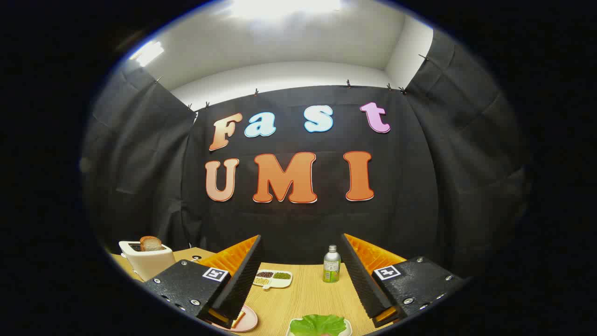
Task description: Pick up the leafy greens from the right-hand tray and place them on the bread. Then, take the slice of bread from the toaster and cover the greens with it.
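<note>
Gripper (298,280) hanging wide open and empty, leafy greens (318,324) lying untouched at six o'clock, bread slice (150,243) waiting in toaster (148,261) at nine o'clock

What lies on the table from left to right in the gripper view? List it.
Toaster with bread slice → pink plate → divided snack dish → leafy greens → bottle. Gripper open, above the table.

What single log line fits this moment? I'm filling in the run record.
stage: approach | gripper: open, holding nothing | leafy greens: on tray between fingers, untouched | bread slice: in toaster
</note>
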A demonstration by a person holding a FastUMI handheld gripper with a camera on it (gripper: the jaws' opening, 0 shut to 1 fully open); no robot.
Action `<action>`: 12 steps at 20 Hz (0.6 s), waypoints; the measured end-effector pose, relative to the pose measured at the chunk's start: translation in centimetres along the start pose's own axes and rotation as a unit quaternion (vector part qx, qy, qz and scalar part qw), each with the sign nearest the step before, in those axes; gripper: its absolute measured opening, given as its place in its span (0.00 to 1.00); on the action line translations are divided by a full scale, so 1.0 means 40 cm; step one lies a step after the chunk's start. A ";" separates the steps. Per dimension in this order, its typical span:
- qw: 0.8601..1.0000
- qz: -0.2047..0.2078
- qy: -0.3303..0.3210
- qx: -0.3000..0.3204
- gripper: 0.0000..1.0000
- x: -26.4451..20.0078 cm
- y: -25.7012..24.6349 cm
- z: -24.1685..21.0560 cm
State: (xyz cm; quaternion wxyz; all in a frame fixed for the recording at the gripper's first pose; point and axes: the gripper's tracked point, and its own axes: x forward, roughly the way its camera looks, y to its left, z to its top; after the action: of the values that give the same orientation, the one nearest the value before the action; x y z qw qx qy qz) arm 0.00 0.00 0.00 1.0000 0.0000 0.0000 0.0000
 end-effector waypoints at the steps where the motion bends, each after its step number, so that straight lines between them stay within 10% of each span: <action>1: 1.000 -0.002 0.000 0.002 0.97 0.000 -0.005 -0.001; 12: 1.000 -0.004 0.009 -0.007 0.97 -0.006 -0.010 -0.007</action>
State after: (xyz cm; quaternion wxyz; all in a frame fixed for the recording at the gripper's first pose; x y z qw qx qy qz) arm -0.23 -0.38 -0.26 0.9999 -0.0065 0.0094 -0.0039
